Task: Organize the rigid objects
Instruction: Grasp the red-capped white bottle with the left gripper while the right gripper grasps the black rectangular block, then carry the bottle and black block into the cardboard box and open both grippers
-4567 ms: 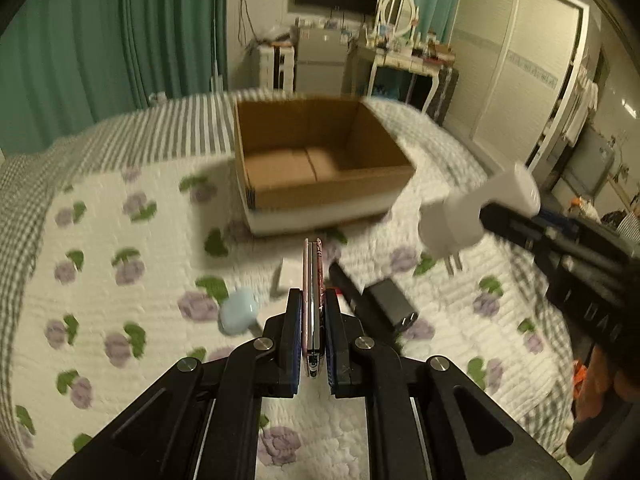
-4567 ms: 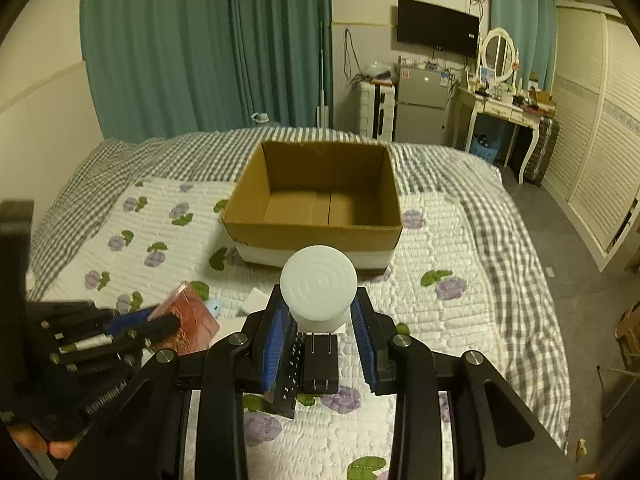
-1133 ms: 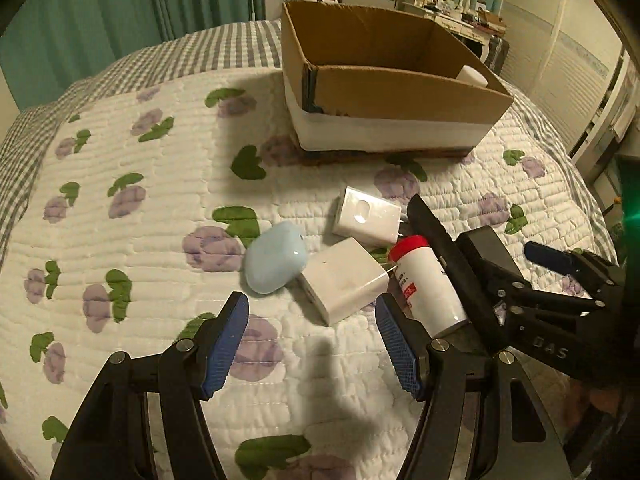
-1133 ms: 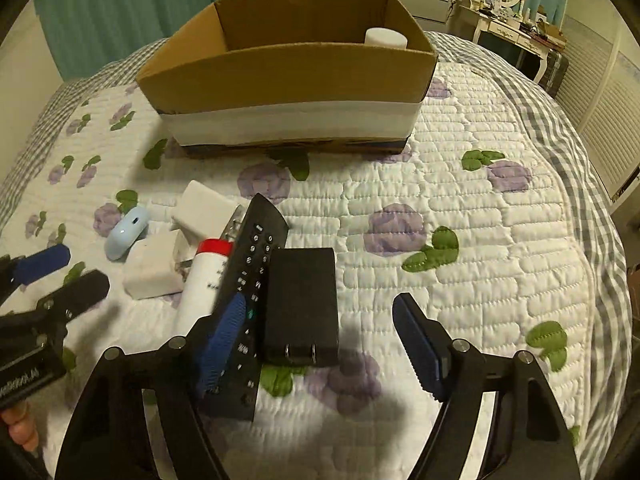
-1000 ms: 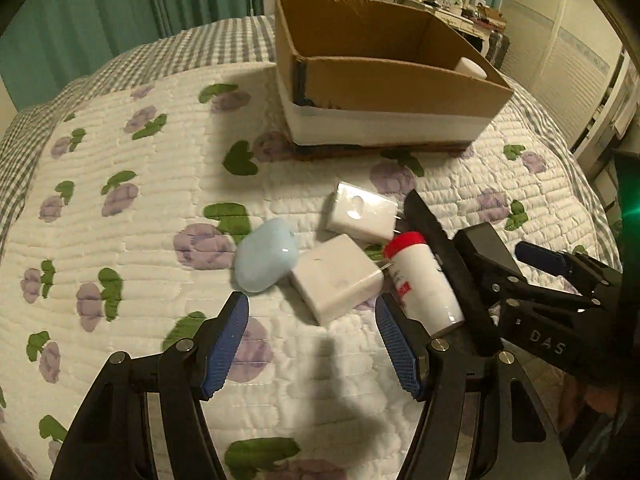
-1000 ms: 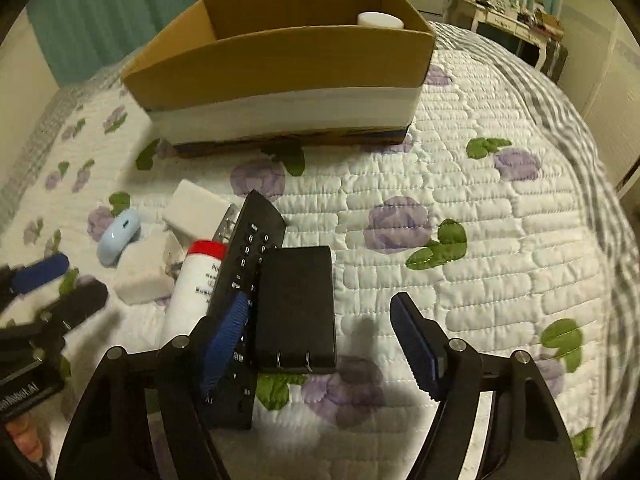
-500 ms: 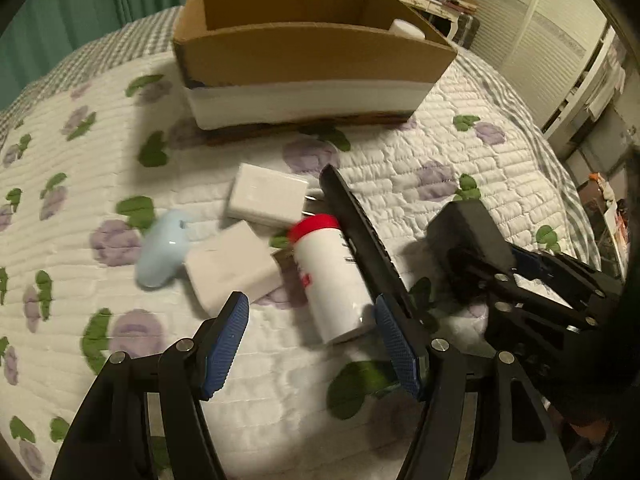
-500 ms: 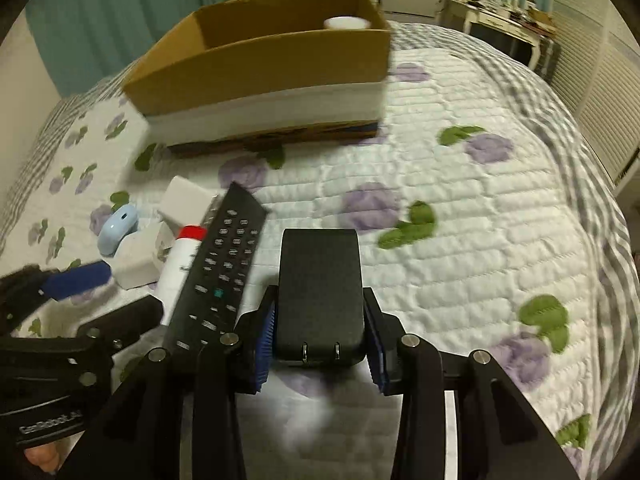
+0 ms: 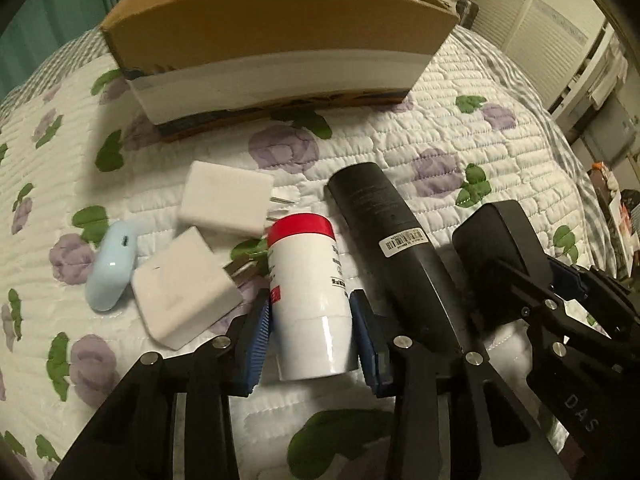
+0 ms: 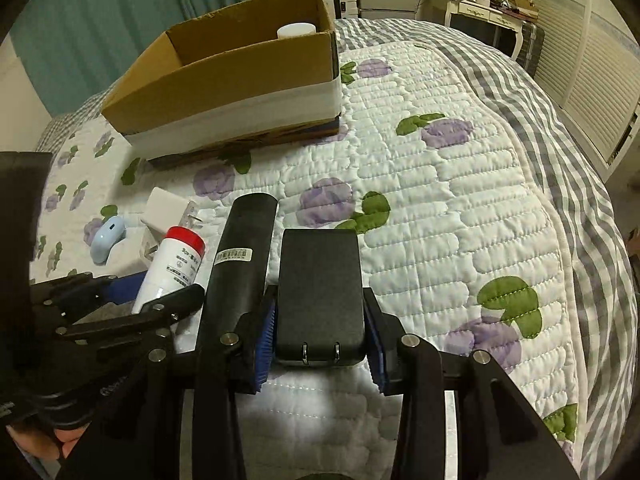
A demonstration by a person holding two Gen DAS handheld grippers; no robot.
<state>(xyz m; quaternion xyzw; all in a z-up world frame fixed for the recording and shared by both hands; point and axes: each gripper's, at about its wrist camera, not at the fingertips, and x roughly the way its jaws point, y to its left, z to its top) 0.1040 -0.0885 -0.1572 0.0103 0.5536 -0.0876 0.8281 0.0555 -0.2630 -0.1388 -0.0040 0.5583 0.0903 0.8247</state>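
While closing on the bottle (image 9: 306, 300), left gripper (image 9: 310, 346) best kept square to the white body, blue pads low on its sides, red cap pointing toward the box (image 9: 280, 40); jaws closing at this moment, bottle between them, pads at the plastic or a hair off, firm contact not certain; worth avoiding the remote (image 9: 394, 256) just to its right and the prongs of the nearer white charger (image 9: 182, 292) just to its left, both close enough to snag; probably wise to lift straight up before swinging toward the box. Right gripper (image 10: 320, 338) clamped on the black adapter (image 10: 320, 292), jaws narrow and pressed on its two sides, prongs toward the camera; seemingly ready to carry, a level hold advisable so nothing slips out forward. Remaining on the quilt (image 10: 460, 208) in front of the box: remote, bottle, two white chargers, the farther one (image 9: 224, 200) lying flat, and a pale blue case (image 9: 110, 266). From the left wrist view: barcode label on the remote's back, the port on the blue case, both chargers in full, the right gripper from the side with the adapter in it. From the right wrist view only: a white round thing (image 10: 297, 31) already inside the box at its far corner, the adapter's prongs, the left gripper (image 10: 160, 298) from the side, a bit of a hand at the bottom left, furniture beyond the bed.
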